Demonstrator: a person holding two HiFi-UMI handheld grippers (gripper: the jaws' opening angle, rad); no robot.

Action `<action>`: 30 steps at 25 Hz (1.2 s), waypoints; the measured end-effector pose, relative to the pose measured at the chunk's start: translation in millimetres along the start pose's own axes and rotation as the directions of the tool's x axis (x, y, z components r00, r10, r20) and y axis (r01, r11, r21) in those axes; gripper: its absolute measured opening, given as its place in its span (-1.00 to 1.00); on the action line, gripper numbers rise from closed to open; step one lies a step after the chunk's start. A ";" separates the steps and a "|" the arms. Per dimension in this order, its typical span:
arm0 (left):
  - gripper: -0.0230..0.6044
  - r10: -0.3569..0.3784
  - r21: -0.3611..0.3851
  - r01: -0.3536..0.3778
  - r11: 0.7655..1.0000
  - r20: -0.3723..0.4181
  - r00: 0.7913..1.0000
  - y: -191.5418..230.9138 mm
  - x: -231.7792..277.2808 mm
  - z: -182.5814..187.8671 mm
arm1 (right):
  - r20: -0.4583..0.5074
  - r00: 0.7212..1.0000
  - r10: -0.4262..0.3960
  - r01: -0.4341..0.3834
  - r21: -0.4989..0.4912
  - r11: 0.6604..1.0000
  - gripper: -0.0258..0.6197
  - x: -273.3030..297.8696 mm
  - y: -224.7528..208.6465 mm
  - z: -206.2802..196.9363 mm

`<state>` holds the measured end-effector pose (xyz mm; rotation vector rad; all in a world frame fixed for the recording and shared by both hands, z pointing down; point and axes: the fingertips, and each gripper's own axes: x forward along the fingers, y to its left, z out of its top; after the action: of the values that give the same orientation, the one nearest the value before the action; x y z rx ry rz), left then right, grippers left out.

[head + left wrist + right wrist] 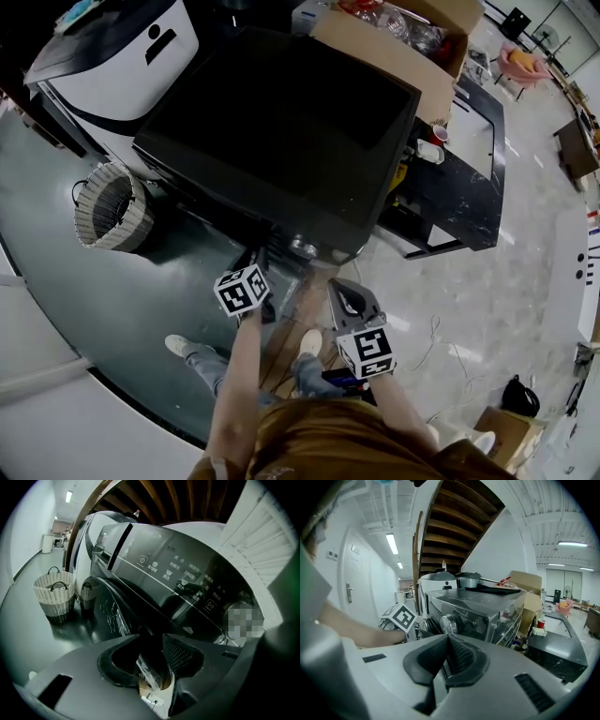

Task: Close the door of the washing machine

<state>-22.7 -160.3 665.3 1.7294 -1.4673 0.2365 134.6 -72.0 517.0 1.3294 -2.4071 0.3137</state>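
Both grippers face the washing machine (281, 131). Left gripper (151, 641): fingers apart, holding nothing, near the door (110, 613), which looks ajar. Right gripper (446, 641): fingers together, empty. Next: press door until latched.

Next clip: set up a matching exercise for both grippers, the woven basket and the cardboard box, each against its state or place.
1 left gripper
2 right gripper
3 woven basket
4 cardboard box

a on the floor, at the head view's left
b fingers together
c at the washing machine's far side
d fingers apart

Pairs: 1-d, 2-b, 3-a, 4-c
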 end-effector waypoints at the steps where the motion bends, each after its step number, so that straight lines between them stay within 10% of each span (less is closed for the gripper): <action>1: -0.38 -0.003 -0.003 0.003 1.000 -0.004 1.000 0.0 0.5 -0.2 | -0.001 1.000 -0.001 0.001 0.002 1.000 -0.89 0.6 -0.3 -1.0; 21: -0.29 -0.014 0.152 0.014 0.988 -0.002 1.000 3.2 -13.1 3.0 | 0.011 0.999 -0.035 0.035 0.006 0.999 -0.88 -15.0 -5.5 -2.4; 30: -0.82 -0.045 0.305 -0.005 0.952 0.157 0.987 -9.0 -79.5 34.1 | 0.063 0.998 -0.025 0.026 -0.018 0.999 -0.89 -14.8 1.4 16.2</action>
<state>-50.7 -126.1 590.4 2.0508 -1.5938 0.3319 137.2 -65.9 496.1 1.3804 -2.4359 0.2456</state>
